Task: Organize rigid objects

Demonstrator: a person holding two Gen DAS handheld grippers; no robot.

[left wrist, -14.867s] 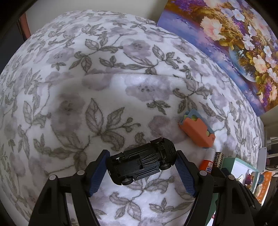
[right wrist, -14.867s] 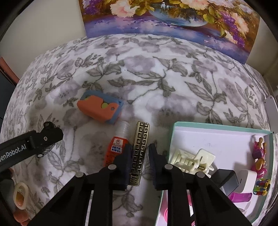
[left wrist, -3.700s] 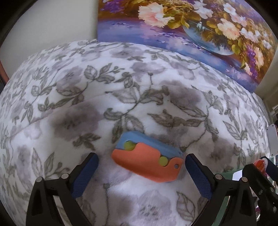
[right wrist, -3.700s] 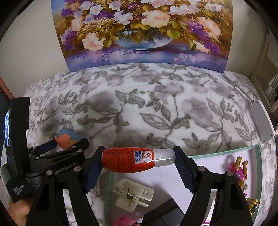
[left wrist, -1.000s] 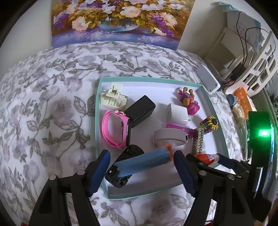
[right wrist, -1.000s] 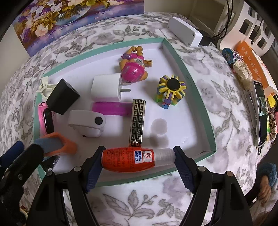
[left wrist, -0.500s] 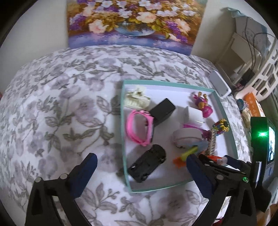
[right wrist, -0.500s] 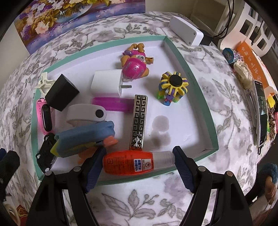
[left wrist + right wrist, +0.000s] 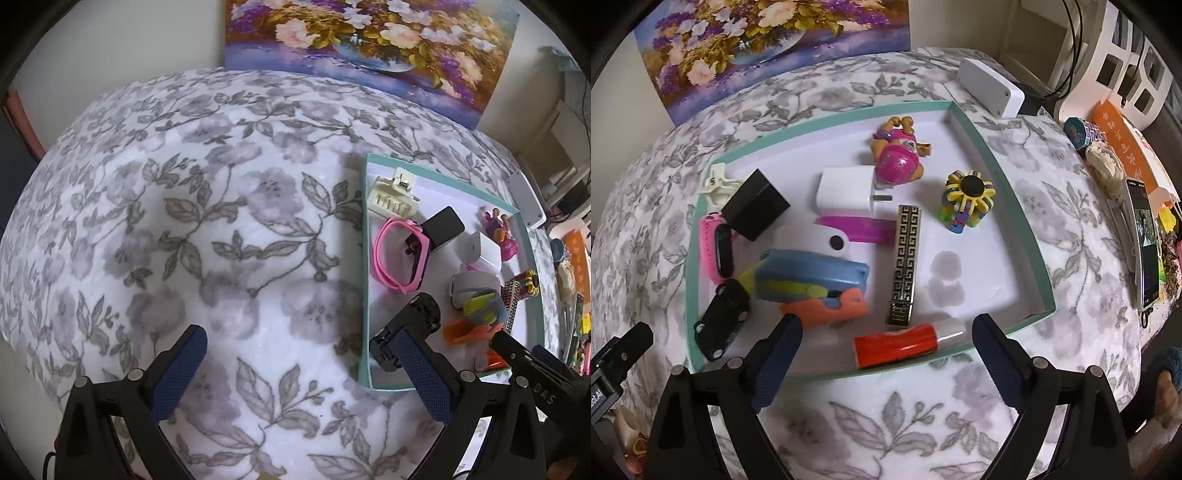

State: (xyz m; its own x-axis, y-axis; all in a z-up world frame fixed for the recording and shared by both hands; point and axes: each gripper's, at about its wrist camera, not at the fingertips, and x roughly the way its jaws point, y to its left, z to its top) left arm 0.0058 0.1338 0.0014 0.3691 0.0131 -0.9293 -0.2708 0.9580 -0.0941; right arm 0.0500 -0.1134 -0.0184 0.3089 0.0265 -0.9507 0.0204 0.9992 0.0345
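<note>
With both tongs spread wide and empty, the glue tube [image 9: 903,344] lies in the tray [image 9: 1008,188], long axis 9-to-3, at 12 o'clock just ahead of the right tongs [image 9: 882,363]. Left tongs [image 9: 301,371] sit over bare blanket [image 9: 207,236], tray at 2 o'clock. Nothing loose visible outside the tray.

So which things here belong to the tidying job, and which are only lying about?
Job:
- teal tray
- red tube
- blue-orange toy
- black toy car
- patterned bar

Lying about:
- flower painting
- white box
- phone
</note>
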